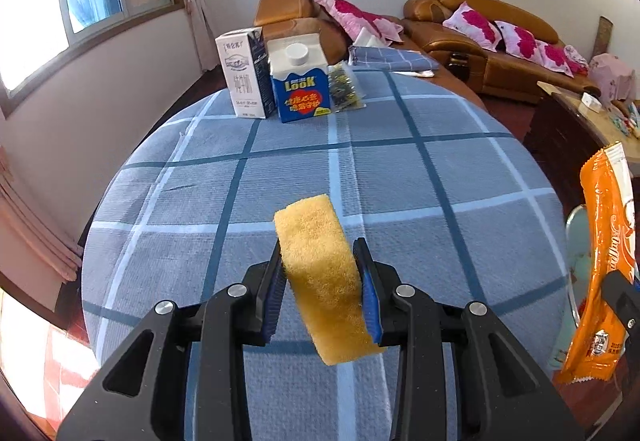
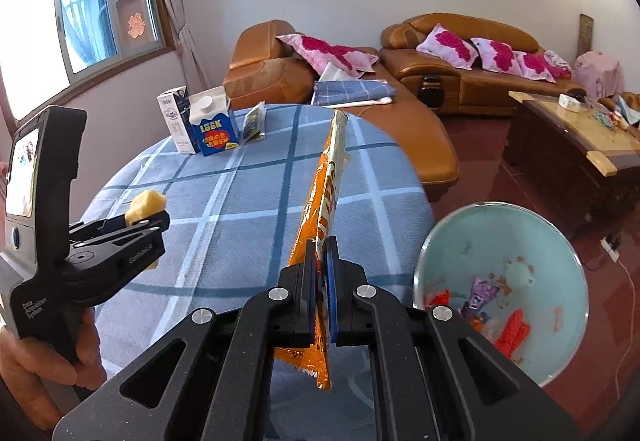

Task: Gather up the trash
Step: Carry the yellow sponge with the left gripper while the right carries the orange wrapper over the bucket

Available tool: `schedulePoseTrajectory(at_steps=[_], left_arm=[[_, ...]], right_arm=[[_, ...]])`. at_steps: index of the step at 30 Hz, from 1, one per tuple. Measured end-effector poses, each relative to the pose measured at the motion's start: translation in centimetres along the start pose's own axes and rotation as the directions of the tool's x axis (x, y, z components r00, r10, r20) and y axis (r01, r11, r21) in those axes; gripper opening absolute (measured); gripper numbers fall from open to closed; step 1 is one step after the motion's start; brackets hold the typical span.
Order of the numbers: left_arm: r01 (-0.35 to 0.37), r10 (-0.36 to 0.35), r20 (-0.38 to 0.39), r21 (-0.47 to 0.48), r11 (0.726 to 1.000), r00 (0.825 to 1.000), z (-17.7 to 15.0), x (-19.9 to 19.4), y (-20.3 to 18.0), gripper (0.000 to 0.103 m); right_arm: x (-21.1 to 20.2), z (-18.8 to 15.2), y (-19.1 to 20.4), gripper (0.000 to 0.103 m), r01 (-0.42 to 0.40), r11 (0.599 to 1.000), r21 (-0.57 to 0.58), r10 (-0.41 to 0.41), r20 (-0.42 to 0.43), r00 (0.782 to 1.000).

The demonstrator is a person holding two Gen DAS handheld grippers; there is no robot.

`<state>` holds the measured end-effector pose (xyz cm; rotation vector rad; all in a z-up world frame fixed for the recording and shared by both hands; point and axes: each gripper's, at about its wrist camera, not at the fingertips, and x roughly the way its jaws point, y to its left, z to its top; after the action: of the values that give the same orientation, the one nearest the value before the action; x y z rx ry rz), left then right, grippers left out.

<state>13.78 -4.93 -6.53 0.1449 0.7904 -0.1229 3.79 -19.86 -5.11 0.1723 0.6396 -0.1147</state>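
My left gripper (image 1: pixel 320 253) is shut on a yellow sponge (image 1: pixel 320 265) and holds it above the round table with the blue checked cloth (image 1: pixel 400 169). It also shows in the right wrist view (image 2: pixel 156 219), at the left. My right gripper (image 2: pixel 320 245) is shut on an orange snack wrapper (image 2: pixel 328 177), which stands upright above the table's right edge. The wrapper also shows in the left wrist view (image 1: pixel 604 261). A light blue trash bin (image 2: pixel 560 241) stands on the floor right of the table, with several wrappers inside.
At the table's far side stand a white milk carton (image 1: pixel 244 73), a blue "Look" carton (image 1: pixel 300 81) and a small clear packet (image 1: pixel 344 87). Brown leather sofas (image 2: pixel 460 73) with pink pillows line the back. A wooden coffee table (image 2: pixel 572 137) is at right.
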Motion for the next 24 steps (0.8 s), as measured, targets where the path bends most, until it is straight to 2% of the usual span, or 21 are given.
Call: schedulePoseTrajectory(at_steps=[24], left_arm=[[0.06, -0.065, 0.048, 0.103, 0.993, 0.997, -2.0, -4.7, -5.9, 0.033]], right_arm=[[-3.9, -2.5, -5.0, 0.005, 0.062, 0.995, 0.074, -0.065, 0.045, 0.997]])
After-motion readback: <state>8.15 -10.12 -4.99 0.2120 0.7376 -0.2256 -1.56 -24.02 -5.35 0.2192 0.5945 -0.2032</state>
